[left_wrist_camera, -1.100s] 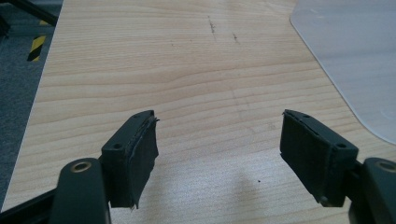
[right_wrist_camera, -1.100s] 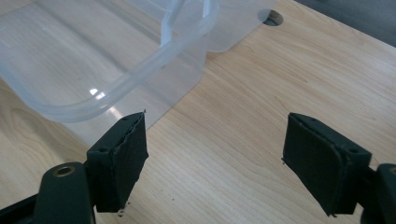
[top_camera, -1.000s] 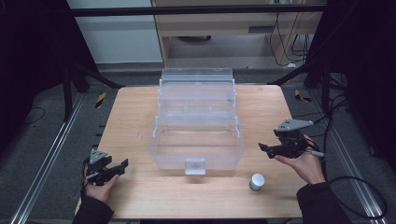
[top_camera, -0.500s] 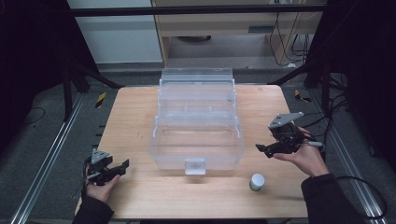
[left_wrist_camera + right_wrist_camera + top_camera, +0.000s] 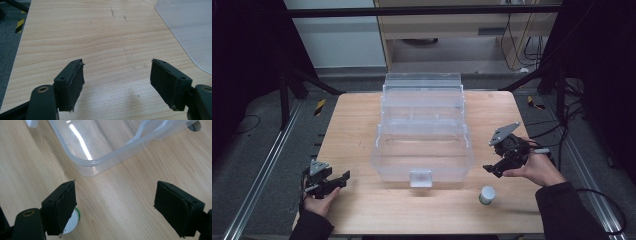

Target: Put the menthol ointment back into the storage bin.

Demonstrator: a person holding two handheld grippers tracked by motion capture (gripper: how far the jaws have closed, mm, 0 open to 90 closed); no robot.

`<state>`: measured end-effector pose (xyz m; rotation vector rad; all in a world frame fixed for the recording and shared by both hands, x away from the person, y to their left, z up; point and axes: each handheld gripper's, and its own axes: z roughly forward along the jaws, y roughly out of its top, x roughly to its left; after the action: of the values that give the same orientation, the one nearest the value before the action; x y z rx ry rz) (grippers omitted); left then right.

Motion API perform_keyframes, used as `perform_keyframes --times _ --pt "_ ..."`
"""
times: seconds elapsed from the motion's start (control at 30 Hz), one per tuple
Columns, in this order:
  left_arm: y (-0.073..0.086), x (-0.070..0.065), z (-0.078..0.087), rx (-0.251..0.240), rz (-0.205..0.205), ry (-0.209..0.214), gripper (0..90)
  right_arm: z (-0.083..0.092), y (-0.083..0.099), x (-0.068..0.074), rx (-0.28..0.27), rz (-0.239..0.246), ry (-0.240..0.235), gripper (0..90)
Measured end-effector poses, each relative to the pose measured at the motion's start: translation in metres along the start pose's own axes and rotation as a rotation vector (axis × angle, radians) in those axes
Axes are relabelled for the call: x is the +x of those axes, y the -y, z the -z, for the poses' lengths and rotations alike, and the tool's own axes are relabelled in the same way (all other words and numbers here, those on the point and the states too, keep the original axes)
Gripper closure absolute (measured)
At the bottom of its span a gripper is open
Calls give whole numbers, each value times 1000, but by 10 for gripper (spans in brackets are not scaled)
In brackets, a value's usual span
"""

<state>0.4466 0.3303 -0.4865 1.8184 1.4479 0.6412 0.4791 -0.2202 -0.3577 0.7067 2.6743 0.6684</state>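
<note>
Holding both jaws spread and empty, your right gripper (image 5: 493, 170) nears the small cup (image 5: 486, 194) by the table's (image 5: 352, 125) front edge; light, probably tippy, so pinch its sides gently. Left gripper (image 5: 337, 181) idles.

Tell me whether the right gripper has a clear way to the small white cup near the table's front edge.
Probably yes. The right gripper hovers open just above and behind the cup, with bare table between; the clear box sits off to its side.

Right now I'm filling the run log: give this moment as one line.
left gripper: open, empty | right gripper: open, empty, above table | clear box: mid-table, untouched | small white container: upright, near right gripper
</note>
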Motion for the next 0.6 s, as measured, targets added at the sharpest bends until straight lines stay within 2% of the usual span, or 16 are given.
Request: perform_keyframes --times 0.17,0.4,0.43,0.6 --pt "0 0 -1 4 0 2 264 -1 -3 8 30 64 -46 176" --pt "0 0 -1 8 -1 4 264 -1 -5 13 81 101 -79 184" --pt "0 0 -1 8 -1 4 264 -2 -5 13 89 121 -88 187" --pt "0 0 -1 7 -1 4 264 -4 -5 17 123 160 -108 195"
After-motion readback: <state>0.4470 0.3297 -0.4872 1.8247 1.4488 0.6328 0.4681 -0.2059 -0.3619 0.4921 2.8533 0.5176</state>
